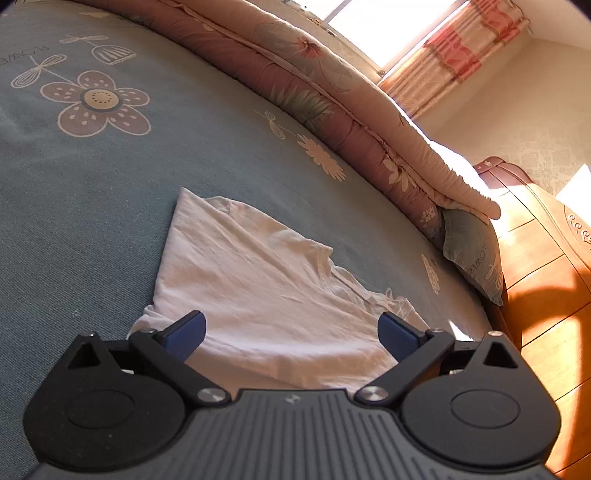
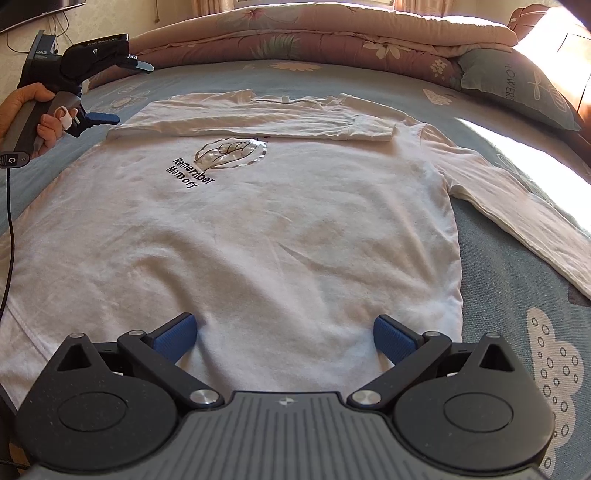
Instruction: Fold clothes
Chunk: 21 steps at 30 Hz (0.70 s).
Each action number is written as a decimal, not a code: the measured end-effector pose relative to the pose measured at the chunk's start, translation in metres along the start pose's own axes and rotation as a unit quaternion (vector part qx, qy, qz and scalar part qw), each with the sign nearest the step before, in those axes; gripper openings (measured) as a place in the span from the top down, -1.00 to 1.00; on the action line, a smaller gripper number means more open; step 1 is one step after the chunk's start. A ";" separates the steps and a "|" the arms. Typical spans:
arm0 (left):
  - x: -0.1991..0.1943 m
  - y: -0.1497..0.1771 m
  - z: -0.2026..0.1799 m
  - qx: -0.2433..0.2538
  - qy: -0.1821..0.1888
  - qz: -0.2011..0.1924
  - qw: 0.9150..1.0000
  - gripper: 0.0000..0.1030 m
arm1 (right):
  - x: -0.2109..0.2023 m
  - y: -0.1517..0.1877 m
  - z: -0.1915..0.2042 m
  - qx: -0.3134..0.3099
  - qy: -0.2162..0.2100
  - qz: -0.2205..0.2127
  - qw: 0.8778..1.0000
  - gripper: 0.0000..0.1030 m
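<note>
White shirt (image 2: 258, 229) spread on bed (image 2: 517, 258), one sleeve (image 2: 258, 123) laid across chest. Left gripper (image 1: 291, 334) and right gripper (image 2: 284, 338): jaws apart, nothing held. Outstretched sleeve (image 2: 524, 229) best pinched near cuff, folded inward flat.

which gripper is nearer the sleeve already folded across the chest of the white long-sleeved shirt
Left. The left gripper hangs open beside the folded sleeve's shoulder end; the right gripper, also open, is at the white long-sleeved shirt's hem.

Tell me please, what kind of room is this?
Most likely a bedroom: a white shirt lies on a bed sheet, with a rolled quilt, a pillow and window curtains.
</note>
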State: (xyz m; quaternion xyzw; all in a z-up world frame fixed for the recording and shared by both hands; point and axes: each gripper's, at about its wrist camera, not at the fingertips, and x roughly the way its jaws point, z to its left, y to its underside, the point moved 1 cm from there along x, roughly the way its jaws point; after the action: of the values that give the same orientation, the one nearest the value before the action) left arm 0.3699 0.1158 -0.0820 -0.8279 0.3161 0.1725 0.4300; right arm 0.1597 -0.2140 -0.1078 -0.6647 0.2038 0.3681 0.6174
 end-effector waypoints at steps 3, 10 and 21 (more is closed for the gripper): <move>0.002 0.013 -0.026 0.056 -0.003 0.019 0.998 -0.94 | 0.001 0.001 0.000 0.002 0.002 -0.008 1.000 -1.00; 0.008 0.048 -0.051 0.203 -0.043 0.056 0.977 -0.94 | 0.002 -0.010 -0.003 0.024 -0.001 0.005 1.000 -1.00; -0.021 0.053 -0.040 0.257 0.012 0.053 0.965 -0.95 | 0.025 -0.136 -0.043 0.159 -0.117 -0.040 0.980 -1.00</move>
State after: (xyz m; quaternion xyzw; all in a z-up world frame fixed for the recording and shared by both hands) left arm 0.3192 0.0679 -0.0789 -0.6738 0.3980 0.0982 0.6148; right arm 0.2851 -0.2303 -0.0368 -0.5184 0.1590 0.3812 0.7488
